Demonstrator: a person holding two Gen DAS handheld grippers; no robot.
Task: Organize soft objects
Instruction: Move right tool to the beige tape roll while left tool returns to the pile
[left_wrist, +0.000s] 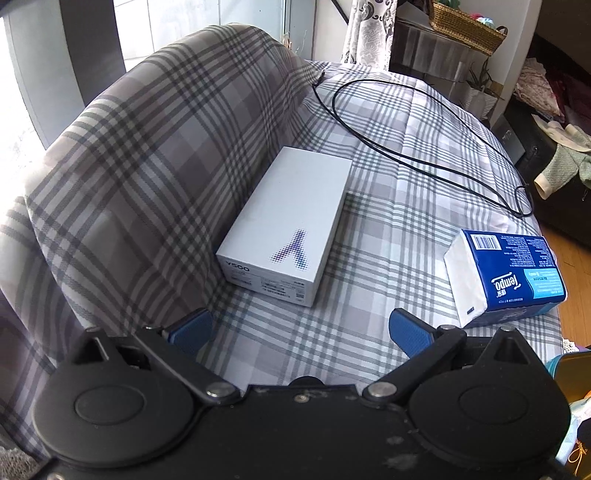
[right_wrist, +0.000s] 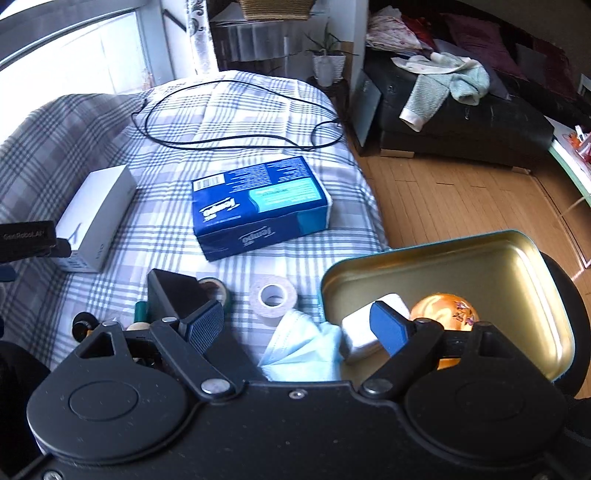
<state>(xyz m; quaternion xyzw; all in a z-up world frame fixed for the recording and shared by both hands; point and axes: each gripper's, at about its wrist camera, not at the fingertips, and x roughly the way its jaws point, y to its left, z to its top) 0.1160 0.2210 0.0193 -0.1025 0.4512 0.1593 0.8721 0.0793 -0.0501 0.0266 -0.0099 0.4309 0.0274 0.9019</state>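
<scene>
Tissue pack (right_wrist: 258, 206) on plaid cover (right_wrist: 229, 110), right of box (right_wrist: 96, 218). Left gripper (left_wrist: 299, 332) and right gripper (right_wrist: 295, 325): fingers apart, empty.

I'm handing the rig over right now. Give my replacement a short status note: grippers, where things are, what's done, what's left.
Left gripper: open, empty, above the plaid bedcover, aimed at the white box.
Right gripper: open, empty, over the blue face mask.
Tempo tissue pack lies mid-bed, beside a black cable. Tape roll sits near the mask. Gold tin holds a silver block and an orange ball.
Done: nothing evident. Left: probably mask and tissues.
</scene>
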